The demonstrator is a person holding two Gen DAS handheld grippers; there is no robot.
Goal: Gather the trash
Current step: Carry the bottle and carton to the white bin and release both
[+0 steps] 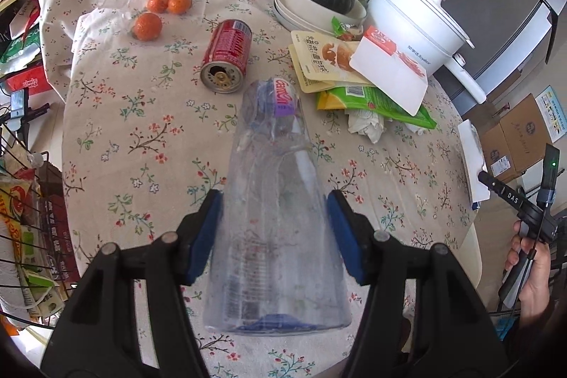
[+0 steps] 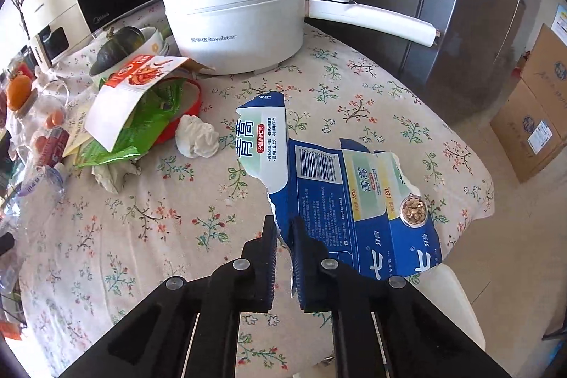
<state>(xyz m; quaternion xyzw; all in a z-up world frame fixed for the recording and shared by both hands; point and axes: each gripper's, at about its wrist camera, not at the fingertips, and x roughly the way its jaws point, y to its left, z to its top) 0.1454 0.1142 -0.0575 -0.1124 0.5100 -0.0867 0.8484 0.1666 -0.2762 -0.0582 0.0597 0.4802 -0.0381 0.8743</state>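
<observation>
Pick-up step, both loads off floral-cloth worktop (image 1: 141,137).
Left hand-held gripper (image 1: 274,232) half-open, pads clamping clear crushed plastic bottle (image 1: 273,186).
Right hand-held gripper (image 2: 284,257) nearly shut, pinching torn blue-white toothpaste carton (image 2: 354,197).
Next, likely: carry both to bin, none visible; red can (image 1: 226,55), wrappers (image 1: 358,84) remain.

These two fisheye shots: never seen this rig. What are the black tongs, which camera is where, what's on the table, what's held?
No robot here: a person carries handheld tongs, one per hand, each with a camera looking along its fingers. The left view shows the left tongs gripping a clear plastic bottle. The right view shows the right tongs pinched shut on a torn blue toothpaste box. On the floral tablecloth lie a red can, snack wrappers, a crumpled tissue, tangerines, and a white electric pot.
</observation>
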